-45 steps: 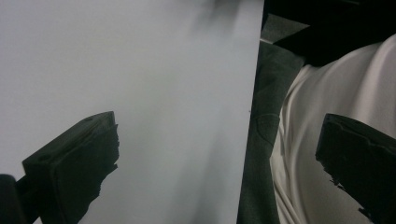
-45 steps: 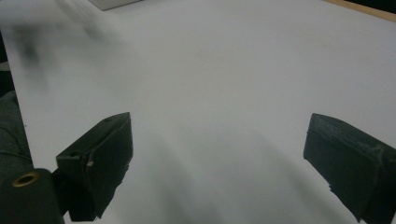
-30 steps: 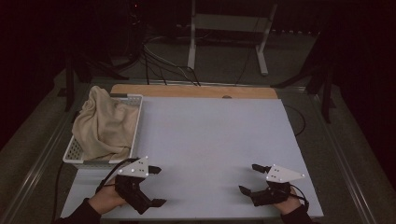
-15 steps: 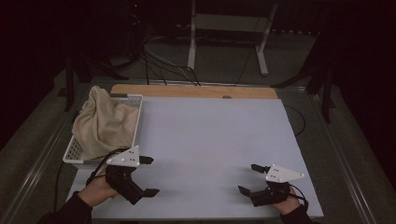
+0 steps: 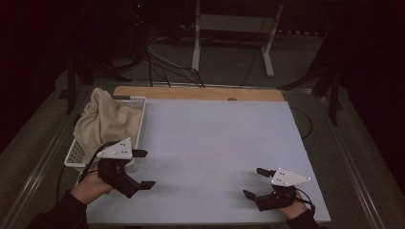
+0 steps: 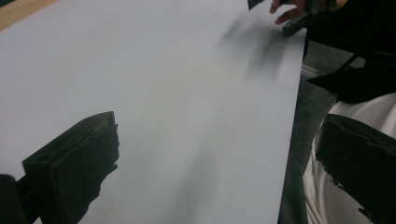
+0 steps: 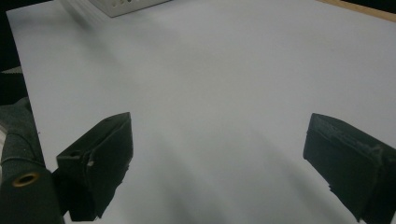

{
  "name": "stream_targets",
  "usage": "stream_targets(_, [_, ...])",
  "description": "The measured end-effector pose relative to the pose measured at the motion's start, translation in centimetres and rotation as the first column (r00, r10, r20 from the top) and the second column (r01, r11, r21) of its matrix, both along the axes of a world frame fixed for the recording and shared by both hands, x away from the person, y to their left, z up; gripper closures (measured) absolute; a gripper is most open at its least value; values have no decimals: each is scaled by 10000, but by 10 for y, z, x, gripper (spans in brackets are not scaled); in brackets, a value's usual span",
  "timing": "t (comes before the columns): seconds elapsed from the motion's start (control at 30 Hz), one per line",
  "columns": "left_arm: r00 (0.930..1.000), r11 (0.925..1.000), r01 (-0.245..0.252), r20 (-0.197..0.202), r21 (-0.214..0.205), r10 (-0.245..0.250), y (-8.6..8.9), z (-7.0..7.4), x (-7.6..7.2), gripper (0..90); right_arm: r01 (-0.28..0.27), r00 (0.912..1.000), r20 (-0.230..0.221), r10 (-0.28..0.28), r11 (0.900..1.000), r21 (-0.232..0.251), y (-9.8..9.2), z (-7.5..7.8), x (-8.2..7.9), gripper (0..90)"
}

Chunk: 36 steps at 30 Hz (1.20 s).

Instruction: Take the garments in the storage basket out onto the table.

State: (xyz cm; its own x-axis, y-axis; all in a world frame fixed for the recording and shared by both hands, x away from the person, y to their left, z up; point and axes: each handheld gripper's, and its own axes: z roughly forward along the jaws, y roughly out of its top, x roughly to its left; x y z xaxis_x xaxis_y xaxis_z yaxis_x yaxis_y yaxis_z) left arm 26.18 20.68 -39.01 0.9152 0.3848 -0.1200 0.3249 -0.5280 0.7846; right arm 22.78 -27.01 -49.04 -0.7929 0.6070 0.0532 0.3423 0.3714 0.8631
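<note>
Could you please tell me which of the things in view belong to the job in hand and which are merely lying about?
Part of the job:
- crumpled beige cloth, heaped in the basket
- white perforated plastic basket, at the table's left edge
- left gripper, open, nearest the basket
- right gripper, open, over bare table

Just lying about:
- black cables on the floor beyond the table
- white metal stand behind them

The table (image 5: 215, 143) has a smooth, matt pale grey top, with a strip of bare light wood (image 5: 200, 93) along its far edge. At the left edge stands a white perforated plastic basket (image 5: 138, 102) holding soft, creased beige cloth (image 5: 102, 121). Both the left gripper (image 5: 143, 168) and right gripper (image 5: 256, 182) have 2 matt black, rough-edged jaws and a flat grey plate on top.
</note>
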Motion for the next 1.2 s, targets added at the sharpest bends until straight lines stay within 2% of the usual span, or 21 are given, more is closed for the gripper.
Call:
stream_targets(0.37, [9946, 9949, -1012, 214, -10, 1012, 30, 12, 9, 3, -40, 10000, 4, 40, 10000, 42, 1, 0, 0, 86])
stream_targets(0.53, [9887, 9891, -1473, 279, -60, 1474, 43, 15, 14, 3, -58, 10000, 17, 58, 10000, -14, 2, 0, 0, 86])
stream_targets(0.7, [9790, 9796, -2007, 352, -119, 2010, 55, 13, 20, 3, -78, 10000, -15, 78, 10000, 21, 3, 1, 0, 86])
stream_targets(0.8, [9722, 9729, -2308, 368, -135, 2312, 61, 13, 25, 3, -98, 10000, -17, 98, 10000, -9, 3, 0, 0, 86])
stream_targets(0.97, [9550, 9562, -2926, 526, 23, 2921, 73, 18, 35, 3, -58, 10000, 31, 58, 10000, 61, 3, 1, 0, 86])
stream_targets(1.1, [9389, 9398, -3409, 596, 248, 3390, 81, 22, 46, 3, -122, 9999, 88, 122, 9999, 20, 4, 2, 0, 86])
stream_targets(1.13, [9307, 9317, -3620, 685, 306, 3594, 83, 23, 48, 3, -137, 9999, 85, 137, 9999, 18, 4, 2, 0, 86])
stream_targets(1.2, [9223, 9234, -3824, 735, 329, 3794, 87, 24, 52, 3, -129, 9999, 96, 129, 9999, 3, 4, 2, 0, 86])
